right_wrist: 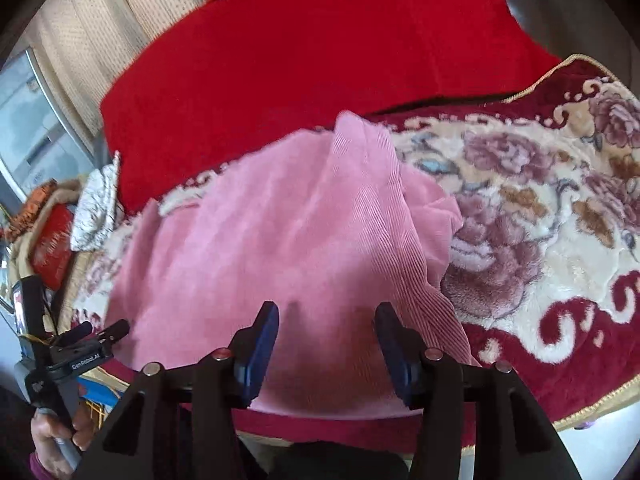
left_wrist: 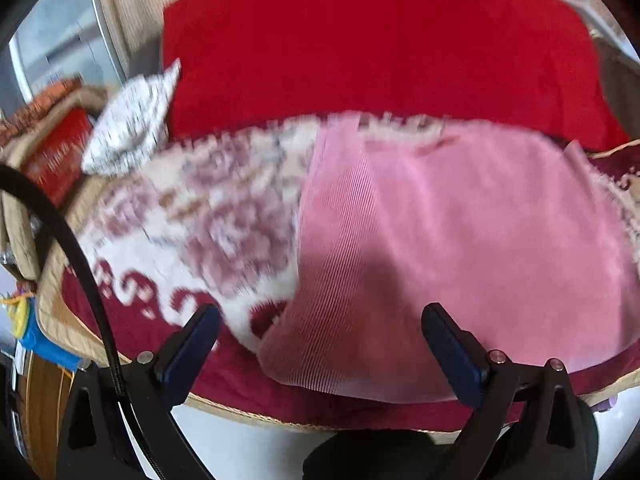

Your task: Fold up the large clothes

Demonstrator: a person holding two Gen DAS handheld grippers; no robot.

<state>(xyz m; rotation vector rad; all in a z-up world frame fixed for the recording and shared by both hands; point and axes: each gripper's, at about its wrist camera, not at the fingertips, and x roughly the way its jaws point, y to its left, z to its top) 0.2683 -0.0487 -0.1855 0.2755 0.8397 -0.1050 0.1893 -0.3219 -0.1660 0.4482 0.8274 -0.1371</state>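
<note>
In the left wrist view, we see our left gripper (left_wrist: 320,344) at the bottom of the frame with its jaws spread wide and nothing between the pads. Beyond it, the pink corduroy garment (left_wrist: 460,240) fills the middle and right of the frame, lying on the floral blanket (left_wrist: 208,208), whose cream and rose pattern shows in the middle left and whose dark red border runs along the bottom edge. The garment's near left corner sits just above and between the two fingers, clear of both. A large red cushion (left_wrist: 380,48) takes up the upper middle, and a small white patterned cloth (left_wrist: 132,124) lies at its lower left corner. A black cable (left_wrist: 80,264) curves down the lower left. The whole frame is blurred.

In the right wrist view, our right gripper (right_wrist: 326,344) is at the bottom centre, jaws about half apart. The pink garment lies beneath and past the fingers, and the pads do not pinch it. The garment spreads from the lower centre toward the left, with a raised fold running up to the middle of the frame. The blanket shows clearly on the right, the red cushion across the top. At the lower left, the left gripper appears with its fingers parted, held by a hand (right_wrist: 60,432) on its handle.
</note>
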